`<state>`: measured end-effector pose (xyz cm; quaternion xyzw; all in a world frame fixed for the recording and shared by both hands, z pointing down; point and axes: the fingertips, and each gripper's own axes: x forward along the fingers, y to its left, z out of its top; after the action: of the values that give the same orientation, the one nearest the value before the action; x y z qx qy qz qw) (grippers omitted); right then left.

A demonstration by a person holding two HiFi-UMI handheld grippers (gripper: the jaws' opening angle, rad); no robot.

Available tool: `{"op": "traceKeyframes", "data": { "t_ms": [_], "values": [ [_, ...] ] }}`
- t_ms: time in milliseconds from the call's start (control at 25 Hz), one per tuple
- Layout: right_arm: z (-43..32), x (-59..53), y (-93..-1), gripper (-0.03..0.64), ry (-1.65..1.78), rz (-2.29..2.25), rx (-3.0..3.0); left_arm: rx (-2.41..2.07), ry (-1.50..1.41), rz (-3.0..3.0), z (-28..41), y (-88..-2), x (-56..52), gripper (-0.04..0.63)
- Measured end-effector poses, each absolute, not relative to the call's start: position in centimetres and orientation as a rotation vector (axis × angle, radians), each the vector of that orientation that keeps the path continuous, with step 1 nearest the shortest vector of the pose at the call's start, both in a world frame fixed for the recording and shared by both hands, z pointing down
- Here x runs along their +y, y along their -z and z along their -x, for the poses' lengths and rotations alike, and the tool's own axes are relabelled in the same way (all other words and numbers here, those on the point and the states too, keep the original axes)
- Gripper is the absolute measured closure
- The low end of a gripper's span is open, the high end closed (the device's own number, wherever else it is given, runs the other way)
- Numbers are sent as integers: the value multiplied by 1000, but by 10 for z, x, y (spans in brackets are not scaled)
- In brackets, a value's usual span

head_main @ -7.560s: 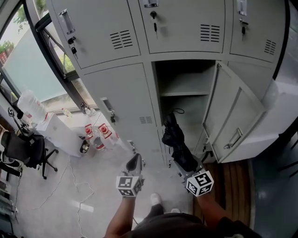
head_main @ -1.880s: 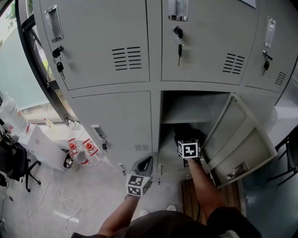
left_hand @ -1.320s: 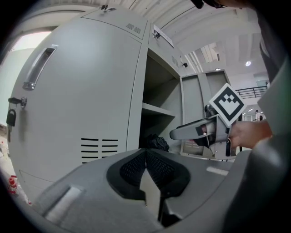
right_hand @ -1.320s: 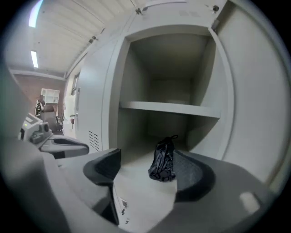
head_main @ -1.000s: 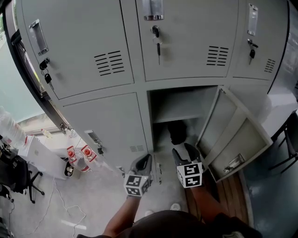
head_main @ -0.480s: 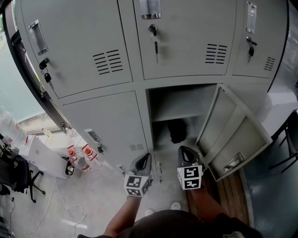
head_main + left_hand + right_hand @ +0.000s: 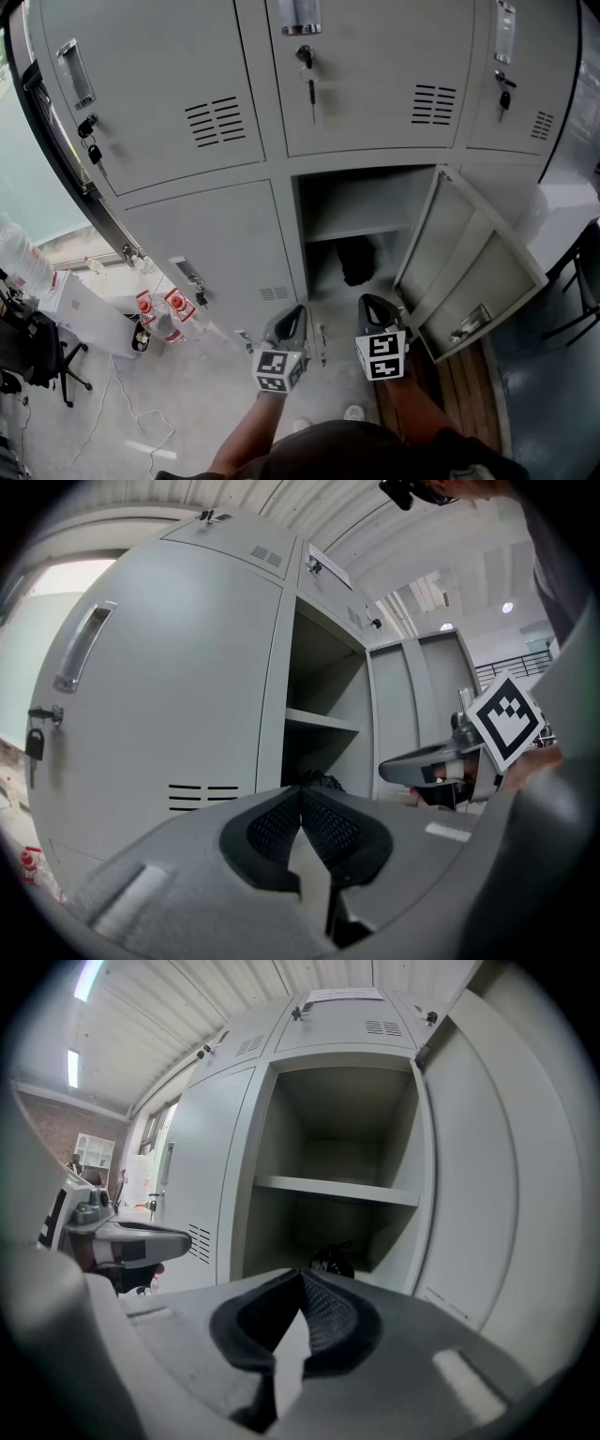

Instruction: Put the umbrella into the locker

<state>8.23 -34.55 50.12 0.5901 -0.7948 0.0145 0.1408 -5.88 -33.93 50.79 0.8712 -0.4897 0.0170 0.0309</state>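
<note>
grey locker (image 7: 234, 225), black umbrella (image 7: 355, 262)

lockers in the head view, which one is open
The lower middle locker: its door is swung out to the right and the black umbrella sits under its shelf. All other locker doors in view are shut.

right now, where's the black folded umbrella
In the head view the black folded umbrella sits inside the open grey metal locker, in the lower space under its shelf, left of the swung-out door.
</note>
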Motion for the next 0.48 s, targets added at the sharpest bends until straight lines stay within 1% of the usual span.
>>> {"op": "traceKeyframes", "data": {
  "t_ms": [480],
  "values": [
    [-90,-348,-509,612,-111,-1740,-2332,-1484,-59,-2675,51,-509,-341,589]
  ]
}}
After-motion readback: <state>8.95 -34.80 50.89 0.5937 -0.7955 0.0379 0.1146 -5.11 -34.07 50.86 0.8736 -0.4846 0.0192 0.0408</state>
